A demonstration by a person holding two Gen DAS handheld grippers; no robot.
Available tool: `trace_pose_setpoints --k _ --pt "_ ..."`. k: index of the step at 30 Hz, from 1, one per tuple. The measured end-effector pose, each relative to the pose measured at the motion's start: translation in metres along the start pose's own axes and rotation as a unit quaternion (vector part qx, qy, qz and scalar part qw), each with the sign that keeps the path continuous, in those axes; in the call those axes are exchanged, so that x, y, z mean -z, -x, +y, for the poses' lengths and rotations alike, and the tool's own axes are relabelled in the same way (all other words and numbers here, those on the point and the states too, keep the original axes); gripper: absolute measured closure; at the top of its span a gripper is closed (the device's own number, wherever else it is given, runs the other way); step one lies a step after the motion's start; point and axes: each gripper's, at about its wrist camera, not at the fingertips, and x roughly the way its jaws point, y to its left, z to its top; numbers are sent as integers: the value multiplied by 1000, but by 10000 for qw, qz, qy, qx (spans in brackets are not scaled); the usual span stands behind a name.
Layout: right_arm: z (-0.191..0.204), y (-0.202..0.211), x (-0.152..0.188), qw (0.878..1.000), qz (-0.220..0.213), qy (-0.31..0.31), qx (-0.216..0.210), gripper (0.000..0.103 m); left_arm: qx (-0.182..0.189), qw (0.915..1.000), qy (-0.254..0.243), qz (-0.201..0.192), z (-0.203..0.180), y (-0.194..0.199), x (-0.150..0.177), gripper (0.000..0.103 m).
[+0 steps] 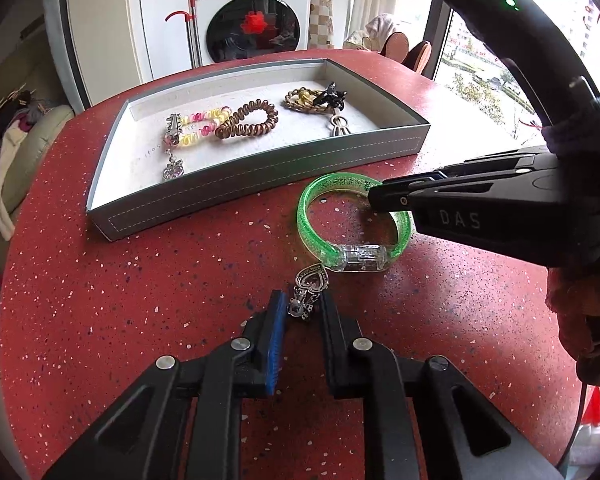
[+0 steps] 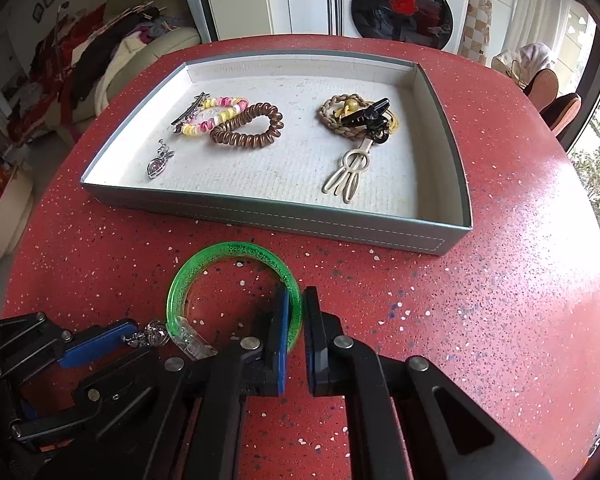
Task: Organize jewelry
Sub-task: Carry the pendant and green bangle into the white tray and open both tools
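A green glitter bangle with a clear clasp lies on the red speckled table in front of a grey tray. A silver heart pendant lies beside the clasp. My left gripper is open, its fingers on either side of the pendant's lower end. My right gripper straddles the bangle's right rim, jaws narrowly apart and close to it. The right gripper also shows in the left wrist view. The left gripper shows in the right wrist view.
The tray holds a silver pendant, a pink-yellow coil bracelet, a brown coil tie, a braided band, a black claw clip and a beige clip. A washing machine stands behind the table.
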Motion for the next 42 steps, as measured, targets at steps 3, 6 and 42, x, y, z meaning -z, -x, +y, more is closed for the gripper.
trace_pose_setpoints --k 3,6,42 --pt "-3 5 0 9999 -61 -63 -50 95 68 9999 93 -22 4 5 0 67" --pt "-6 11 1 9998 -116 -135 -104 95 83 9999 130 -67 6 11 0 67" --pt "-51 48 37 9955 -437 -754 -373 95 -393 9991 63 143 -17 -8 -7 65"
